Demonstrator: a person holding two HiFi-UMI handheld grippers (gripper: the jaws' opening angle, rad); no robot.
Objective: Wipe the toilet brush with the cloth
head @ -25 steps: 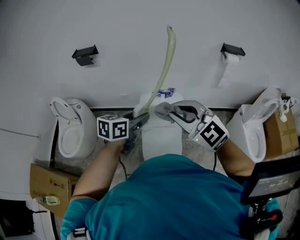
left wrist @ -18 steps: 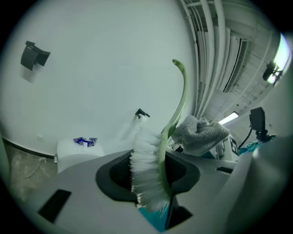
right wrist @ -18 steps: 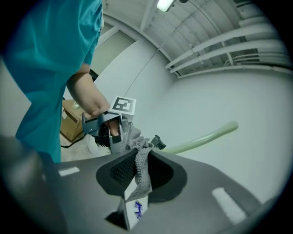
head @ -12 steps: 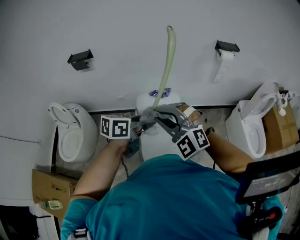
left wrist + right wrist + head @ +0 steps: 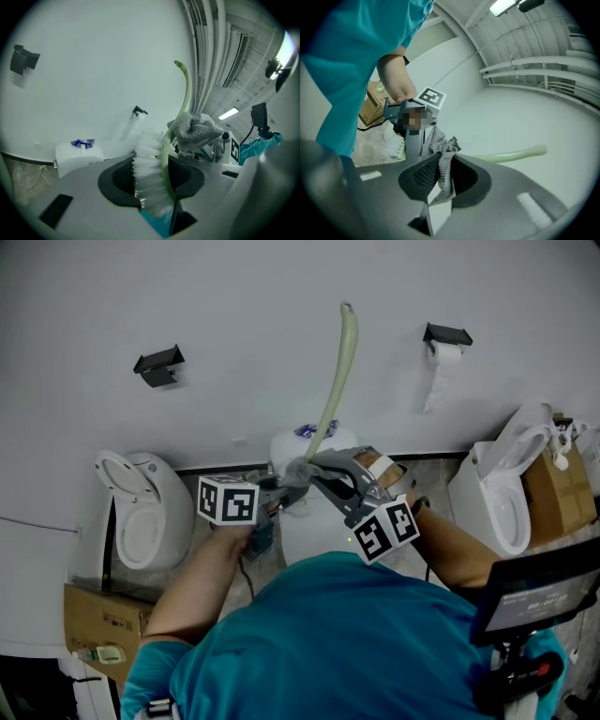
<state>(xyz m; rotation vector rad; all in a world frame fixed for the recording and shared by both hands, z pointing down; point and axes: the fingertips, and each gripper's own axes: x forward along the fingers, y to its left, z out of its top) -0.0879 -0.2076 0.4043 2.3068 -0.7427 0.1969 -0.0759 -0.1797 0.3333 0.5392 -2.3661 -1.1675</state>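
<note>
Across the brush (image 5: 335, 381), our right claw (image 5: 314, 467) is swinging in from the right and rolling over, bringing the cloth (image 5: 298, 471) against the handle. We are judging that the left claw (image 5: 279, 487) should be holding firm while the cloth is sliding up the handle under steady pressure. Left jaws are clamping the bristled head; right jaws are pinching the cloth, touching the handle just past them.

Against the plain white wall (image 5: 234, 296) stands the middle toilet (image 5: 314, 526), flanked by a left toilet (image 5: 141, 517) and a right toilet (image 5: 497, 507), with a black holder (image 5: 157, 364) up-left of it, a paper-roll holder (image 5: 447, 337) up-right, and mottled floor (image 5: 441, 470) beside it.
</note>
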